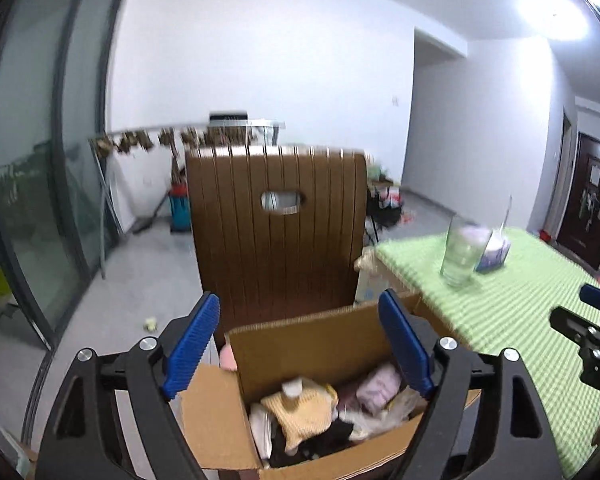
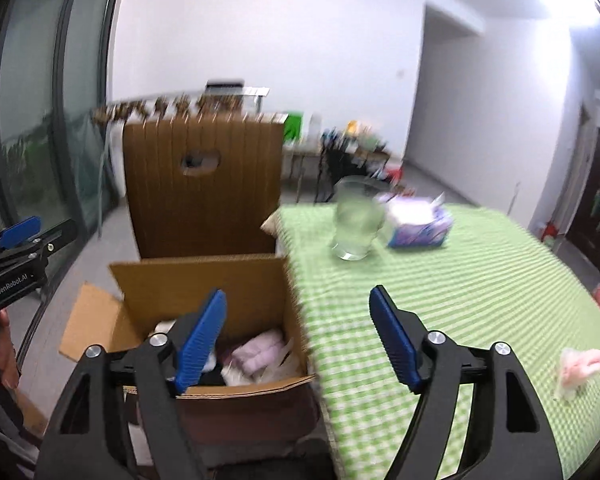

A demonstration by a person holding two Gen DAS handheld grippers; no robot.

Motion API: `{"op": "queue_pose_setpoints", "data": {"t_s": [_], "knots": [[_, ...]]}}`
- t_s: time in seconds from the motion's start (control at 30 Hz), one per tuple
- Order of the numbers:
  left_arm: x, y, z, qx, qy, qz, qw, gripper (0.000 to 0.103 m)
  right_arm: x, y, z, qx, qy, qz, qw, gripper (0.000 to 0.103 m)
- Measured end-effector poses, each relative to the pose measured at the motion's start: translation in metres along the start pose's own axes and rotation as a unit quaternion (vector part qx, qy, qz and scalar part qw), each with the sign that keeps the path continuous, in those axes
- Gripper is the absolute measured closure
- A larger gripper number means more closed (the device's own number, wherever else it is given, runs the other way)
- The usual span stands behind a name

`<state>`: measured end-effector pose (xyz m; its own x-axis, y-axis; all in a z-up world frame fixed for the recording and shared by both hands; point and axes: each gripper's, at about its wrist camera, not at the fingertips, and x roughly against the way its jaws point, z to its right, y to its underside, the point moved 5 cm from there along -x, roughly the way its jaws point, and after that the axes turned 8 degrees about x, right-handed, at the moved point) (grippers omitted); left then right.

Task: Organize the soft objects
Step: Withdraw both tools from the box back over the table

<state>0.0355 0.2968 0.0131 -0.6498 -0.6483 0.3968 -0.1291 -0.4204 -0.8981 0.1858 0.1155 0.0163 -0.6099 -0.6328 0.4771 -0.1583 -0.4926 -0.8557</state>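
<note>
An open cardboard box (image 1: pixel 300 336) (image 2: pixel 204 280) sits on a brown chair, beside the green checked table. It holds several soft things: a yellow knit piece (image 1: pixel 304 408), a pale purple cloth (image 1: pixel 380 388) (image 2: pixel 260 354) and dark and white fabric. My left gripper (image 1: pixel 300 312) hangs open above the box with nothing between its fingers. My right gripper (image 2: pixel 298 304) is open too, over the box's right wall and the table edge. A small pink soft item (image 2: pixel 580 364) lies on the table to the right of it.
The green checked table (image 2: pixel 460 300) carries a glass (image 2: pixel 356 220) and a tissue pack (image 2: pixel 420 224) at its far side. The brown slatted chair back (image 1: pixel 276 224) rises behind the box. Glass doors stand at the left; a cluttered low table is at the back.
</note>
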Motion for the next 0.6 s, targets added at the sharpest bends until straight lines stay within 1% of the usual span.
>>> {"op": "queue_pose_setpoints", "data": {"t_s": [0.03,0.1,0.17,0.3,0.37,0.53,0.6], "knots": [[0.005,-0.003,0.002,0.000,-0.002,0.009,1.0000,0.017,0.010,0.002,0.006,-0.006,0.007,0.010,1.000,0.031],[0.020,-0.007,0.012,-0.004,0.000,0.030,0.9995,0.015,0.026,0.007,0.018,-0.018,0.019,0.020,0.999,0.031],[0.030,-0.009,0.024,-0.015,0.011,0.035,0.9992,0.012,0.044,0.015,0.033,-0.033,0.035,0.025,0.999,0.030],[0.056,-0.004,0.063,-0.043,0.053,0.041,0.9968,0.011,0.085,0.039,0.074,-0.074,0.079,0.031,0.994,0.028],[0.064,0.000,0.082,-0.050,0.073,0.040,0.9953,0.010,0.104,0.051,0.094,-0.090,0.102,0.028,0.990,0.027],[0.082,0.018,0.138,-0.070,0.125,0.025,0.9894,0.010,0.165,0.091,0.146,-0.133,0.174,0.026,0.975,0.027],[0.094,0.028,0.168,-0.086,0.157,0.017,0.9836,0.010,0.189,0.107,0.164,-0.150,0.200,0.025,0.968,0.027]]}}
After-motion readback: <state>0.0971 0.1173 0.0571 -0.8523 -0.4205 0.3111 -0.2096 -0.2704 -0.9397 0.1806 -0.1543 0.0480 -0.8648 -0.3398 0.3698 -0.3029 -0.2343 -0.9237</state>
